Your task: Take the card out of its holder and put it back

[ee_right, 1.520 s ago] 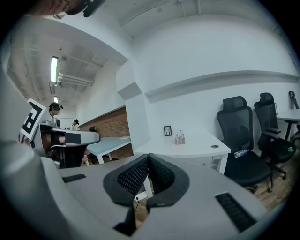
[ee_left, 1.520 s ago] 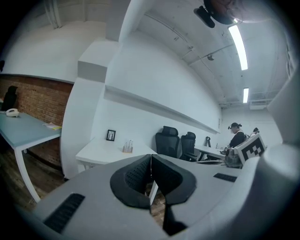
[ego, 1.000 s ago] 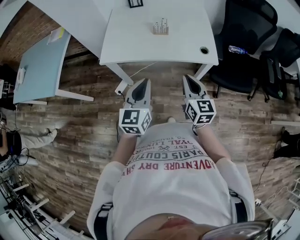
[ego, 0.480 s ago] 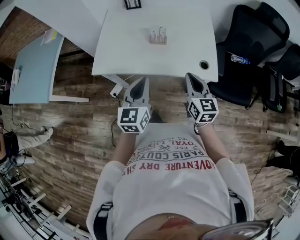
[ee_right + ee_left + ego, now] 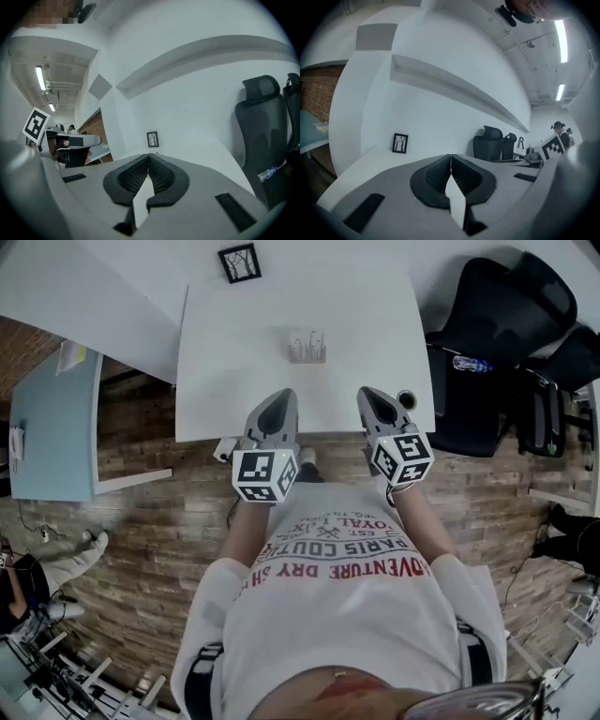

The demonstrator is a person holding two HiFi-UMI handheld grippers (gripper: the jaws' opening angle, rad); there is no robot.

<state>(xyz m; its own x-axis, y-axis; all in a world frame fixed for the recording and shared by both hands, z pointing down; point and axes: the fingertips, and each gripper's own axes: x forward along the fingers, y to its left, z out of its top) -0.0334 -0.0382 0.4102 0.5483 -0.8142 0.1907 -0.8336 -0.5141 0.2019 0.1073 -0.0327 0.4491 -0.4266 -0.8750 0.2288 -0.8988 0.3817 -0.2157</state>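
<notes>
A small clear card holder (image 5: 307,346) with cards standing in it sits in the middle of the white table (image 5: 234,371), seen in the head view. My left gripper (image 5: 277,406) hovers over the table's near edge, jaws pressed together with nothing between them (image 5: 450,161). My right gripper (image 5: 367,399) is beside it at the same edge, also shut and empty (image 5: 148,161). Both are well short of the holder. The holder is hidden behind the jaws in both gripper views.
A small black picture frame (image 5: 239,262) stands at the table's far edge by the white wall. A cable hole (image 5: 406,400) lies near the right gripper. Black office chairs (image 5: 487,324) stand to the right, a light blue table (image 5: 52,418) to the left.
I have walked up to the table: it and the card holder have come nearer, and both grippers now reach over its near edge. Both jaws stay shut.
</notes>
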